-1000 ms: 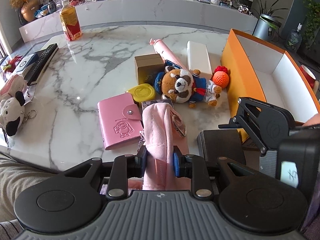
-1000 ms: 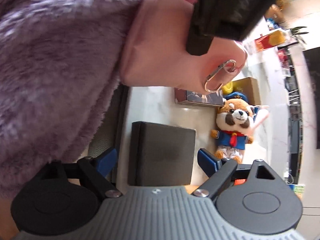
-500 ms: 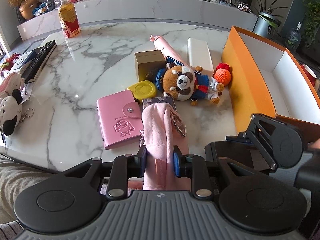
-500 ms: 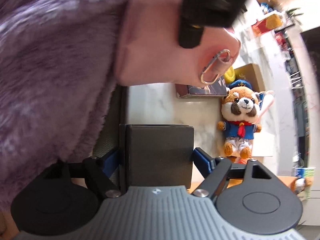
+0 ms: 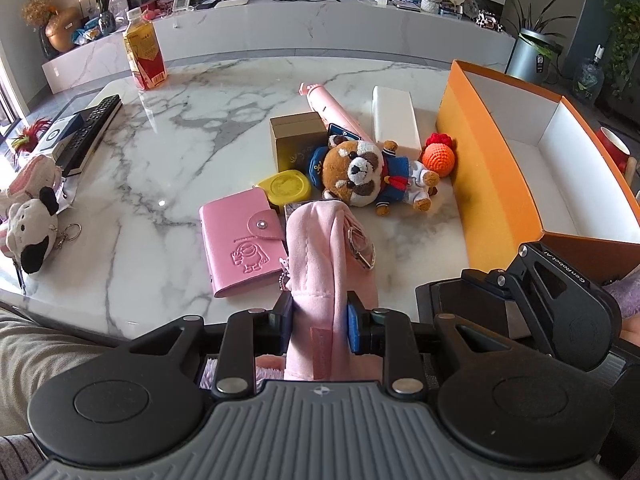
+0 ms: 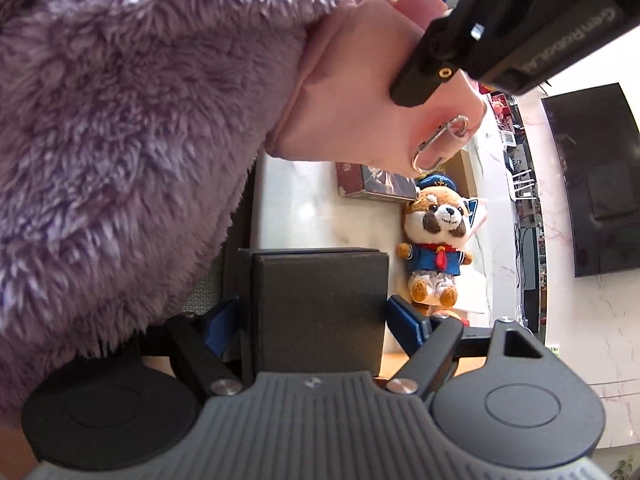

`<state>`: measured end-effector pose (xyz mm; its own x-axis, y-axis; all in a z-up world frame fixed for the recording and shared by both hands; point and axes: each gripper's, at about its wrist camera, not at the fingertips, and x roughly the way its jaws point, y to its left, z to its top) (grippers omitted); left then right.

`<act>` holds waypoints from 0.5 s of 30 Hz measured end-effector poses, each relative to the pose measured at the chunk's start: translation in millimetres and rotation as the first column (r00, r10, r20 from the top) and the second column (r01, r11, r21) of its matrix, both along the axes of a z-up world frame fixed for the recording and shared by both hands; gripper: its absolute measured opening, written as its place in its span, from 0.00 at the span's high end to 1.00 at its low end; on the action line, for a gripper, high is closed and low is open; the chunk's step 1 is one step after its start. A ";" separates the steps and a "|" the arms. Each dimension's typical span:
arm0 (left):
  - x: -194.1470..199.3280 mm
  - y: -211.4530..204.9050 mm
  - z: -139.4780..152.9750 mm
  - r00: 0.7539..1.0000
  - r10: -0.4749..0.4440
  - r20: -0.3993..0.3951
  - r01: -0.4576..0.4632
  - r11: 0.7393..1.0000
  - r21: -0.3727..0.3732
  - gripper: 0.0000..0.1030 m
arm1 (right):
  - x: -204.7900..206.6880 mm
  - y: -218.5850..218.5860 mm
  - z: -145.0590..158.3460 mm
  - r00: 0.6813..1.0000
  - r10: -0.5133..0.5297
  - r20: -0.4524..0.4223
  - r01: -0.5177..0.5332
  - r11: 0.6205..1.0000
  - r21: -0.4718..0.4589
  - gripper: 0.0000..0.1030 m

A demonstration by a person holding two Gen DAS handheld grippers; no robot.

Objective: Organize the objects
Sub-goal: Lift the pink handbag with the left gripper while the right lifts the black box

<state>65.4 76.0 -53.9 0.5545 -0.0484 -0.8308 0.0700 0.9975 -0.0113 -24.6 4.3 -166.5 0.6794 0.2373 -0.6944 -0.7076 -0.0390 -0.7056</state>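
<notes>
Marble table [image 5: 168, 168] stretched ahead of both claws, carrying everything. Ahead and to the right of the left claw [image 5: 320, 314] stood an orange box [image 5: 492, 184], open at the top with white inner walls. That left claw was pinching a pink pouch [image 5: 320, 248], its blue pads pressed against the cloth on both sides, a metal clip [image 5: 362, 246] hanging on the pouch's right. The right claw [image 6: 316, 312] had its fingers either side of a black box [image 6: 320, 312] that rested at the near table edge; the left finger looked tight against the box, the right showed a sliver of gap, so I could not tell whether it gripped. Just left of the left claw's pouch lay a pink wallet [image 5: 240, 248]. Further ahead lay a stuffed animal in a blue sailor suit [image 5: 364, 172], with a brown carton [image 5: 298, 140] and a white box [image 5: 394, 118] beyond it. A yellow round tin [image 5: 286, 188] sat between wallet and toy. An orange knitted ball [image 5: 438, 158] lay beside the orange box's wall.
</notes>
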 end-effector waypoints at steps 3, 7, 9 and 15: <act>-3.2 0.1 2.4 1.000 0.007 0.006 -0.007 1.000 0.000 0.70 | 0.7 -2.9 -8.2 1.000 -0.002 0.031 0.002 1.000 0.005 0.22; -4.5 -2.1 4.6 1.000 0.010 0.011 -0.010 1.000 0.007 0.70 | -0.3 -3.9 -11.8 0.997 0.010 0.077 -0.010 1.000 -0.003 0.16; -5.0 -3.7 4.6 1.000 0.008 0.013 -0.008 1.000 0.012 0.70 | -1.1 -4.8 -8.1 0.998 0.008 0.059 -0.008 1.000 0.001 0.19; -5.1 -4.6 4.6 1.000 0.008 0.013 -0.008 1.000 0.015 0.70 | 3.4 -5.7 -18.8 1.000 0.008 0.020 -0.008 1.000 -0.024 0.33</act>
